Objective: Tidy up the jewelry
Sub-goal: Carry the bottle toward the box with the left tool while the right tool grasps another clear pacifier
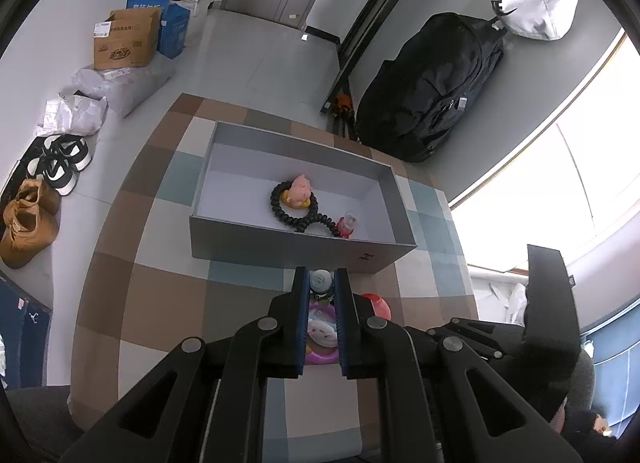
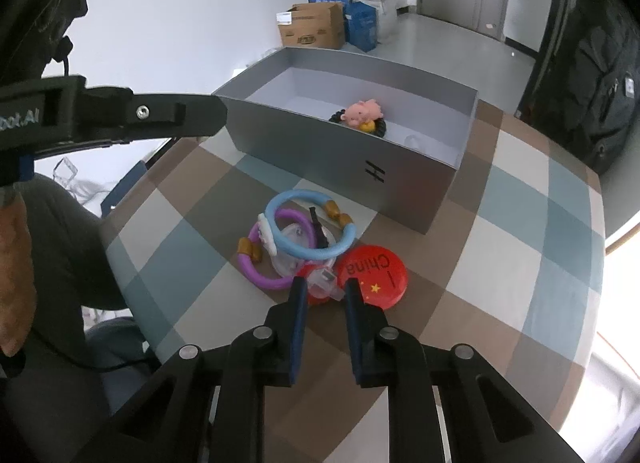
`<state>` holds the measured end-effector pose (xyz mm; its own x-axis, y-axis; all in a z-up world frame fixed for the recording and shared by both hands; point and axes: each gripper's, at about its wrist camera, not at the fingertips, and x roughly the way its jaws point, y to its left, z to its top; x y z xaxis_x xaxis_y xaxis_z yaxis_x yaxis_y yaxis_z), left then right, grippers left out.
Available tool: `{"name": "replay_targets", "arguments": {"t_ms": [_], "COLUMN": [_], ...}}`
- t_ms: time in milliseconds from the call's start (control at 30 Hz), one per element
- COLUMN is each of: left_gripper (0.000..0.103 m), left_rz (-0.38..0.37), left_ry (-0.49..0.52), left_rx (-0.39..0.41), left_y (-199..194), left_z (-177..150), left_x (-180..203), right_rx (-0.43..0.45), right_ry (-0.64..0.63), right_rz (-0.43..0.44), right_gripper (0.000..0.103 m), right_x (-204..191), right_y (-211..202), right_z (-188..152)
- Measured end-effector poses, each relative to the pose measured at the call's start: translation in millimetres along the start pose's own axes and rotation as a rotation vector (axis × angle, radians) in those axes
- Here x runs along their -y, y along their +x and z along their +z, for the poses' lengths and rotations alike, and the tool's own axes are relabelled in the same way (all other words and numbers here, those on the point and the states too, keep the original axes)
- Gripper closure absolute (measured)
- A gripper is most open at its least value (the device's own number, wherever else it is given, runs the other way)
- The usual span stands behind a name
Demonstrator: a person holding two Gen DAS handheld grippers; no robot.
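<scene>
A grey open box (image 1: 280, 239) stands on the checked table; inside lie a black coil hair tie with a pink pig charm (image 1: 299, 191) and a small red and clear piece (image 1: 347, 226). It also shows in the right wrist view (image 2: 344, 159). In front of it lies a pile: a blue ring (image 2: 308, 223), a purple ring (image 2: 260, 267), a clear plastic piece (image 2: 326, 281) and a red "China" badge (image 2: 378, 275). My left gripper (image 1: 320, 283) hangs above the pile, jaws narrow around nothing clear. My right gripper (image 2: 325, 291) is open around the clear piece.
The table (image 1: 152, 303) has a brown, blue and white checked cloth. Shoes (image 1: 28, 223), cardboard boxes (image 1: 124, 39) and a black bag (image 1: 432, 87) sit on the floor beyond. The person's arm (image 2: 60, 263) is at the left of the right wrist view.
</scene>
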<state>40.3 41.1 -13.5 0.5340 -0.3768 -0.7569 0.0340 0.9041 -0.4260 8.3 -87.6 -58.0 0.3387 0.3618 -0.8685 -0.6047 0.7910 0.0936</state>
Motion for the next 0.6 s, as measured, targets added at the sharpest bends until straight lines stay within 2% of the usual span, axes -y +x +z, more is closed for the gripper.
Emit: {"name": "replay_targets", "arguments": {"t_ms": [267, 600], "left_gripper": [0.096, 0.096], "left_rz": [0.012, 0.042], "left_ry": [-0.004, 0.027], "left_rx": [0.011, 0.011], "left_y": [-1.5, -0.3], "left_z": [0.3, 15.2], "left_x": [-1.9, 7.1], "right_rx": [0.035, 0.159], "right_ry": [0.041, 0.109], "right_rz": [0.044, 0.070], "right_gripper": [0.086, 0.087], "right_x": [8.4, 23.8], "right_y": [-16.2, -49.0], "right_z": [2.9, 22.1]}}
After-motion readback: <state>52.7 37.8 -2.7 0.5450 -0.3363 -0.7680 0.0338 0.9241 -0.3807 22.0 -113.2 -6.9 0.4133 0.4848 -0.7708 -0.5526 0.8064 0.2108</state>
